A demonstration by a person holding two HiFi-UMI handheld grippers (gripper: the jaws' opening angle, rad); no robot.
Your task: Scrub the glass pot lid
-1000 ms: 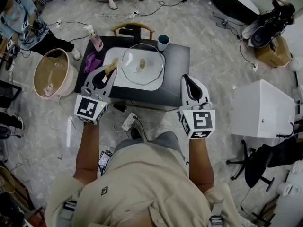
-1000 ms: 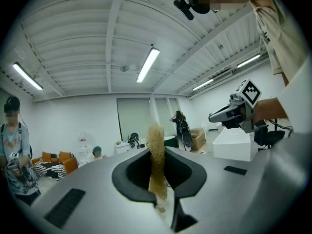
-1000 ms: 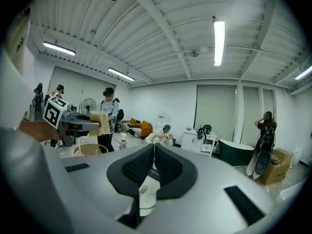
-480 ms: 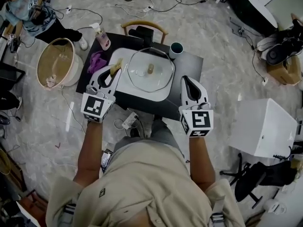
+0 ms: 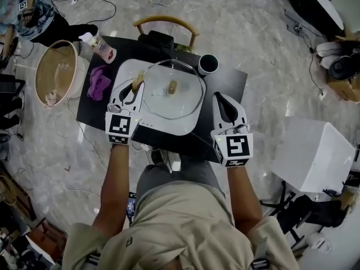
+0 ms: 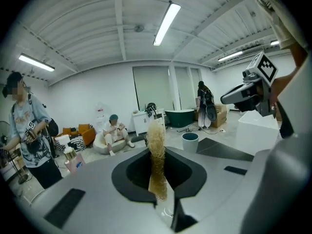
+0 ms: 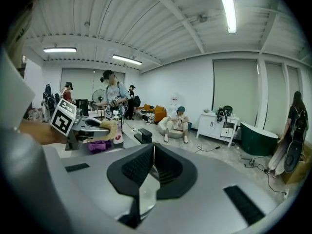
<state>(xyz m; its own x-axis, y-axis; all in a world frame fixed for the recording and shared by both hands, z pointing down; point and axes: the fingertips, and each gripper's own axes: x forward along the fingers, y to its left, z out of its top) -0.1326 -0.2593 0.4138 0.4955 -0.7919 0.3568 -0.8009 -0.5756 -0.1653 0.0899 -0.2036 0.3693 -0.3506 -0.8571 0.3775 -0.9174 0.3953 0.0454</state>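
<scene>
Head view, glass pot lid: the glass pot lid [image 5: 181, 101] lies flat on a white tray [image 5: 127, 71] in the middle of the dark counter [image 5: 226, 84], knob [image 5: 172, 86] up.
Head view, left hand-held gripper: the left hand-held gripper [image 5: 136, 83] is over the tray's left part, its tips at the lid's left rim. A tan fibrous scrubber [image 5: 136, 81] sticks out of the tips. Whether the scrubber touches the glass cannot be told.
Head view, right hand-held gripper: the right hand-held gripper [image 5: 218, 97] is over the counter's right part, its tips just beside the lid's right rim and apart from it.
Head view, other things: a purple cloth [image 5: 97, 84] lies near the counter's left edge, a spray bottle [image 5: 102, 48] stands at the far left corner, and a cup [image 5: 208, 64] stands by the far edge, near the lid.

Left gripper view, jaws: the left hand-held gripper [image 6: 157, 152] is clamped on the scrubber [image 6: 156, 138], which stands upright between the 2 jaws and rises above them.
Left gripper view, surroundings: the cup [image 6: 189, 141] is ahead to the right, and the right hand-held gripper [image 6: 246, 94] is at the upper right.

Right gripper view, jaws: the right hand-held gripper [image 7: 153, 155] has its 2 jaws pressed together with nothing between them.
Right gripper view, surroundings: the left hand-held gripper [image 7: 100, 125] with its scrubber [image 7: 110, 127] is at the left, above the purple cloth [image 7: 100, 146].
</scene>
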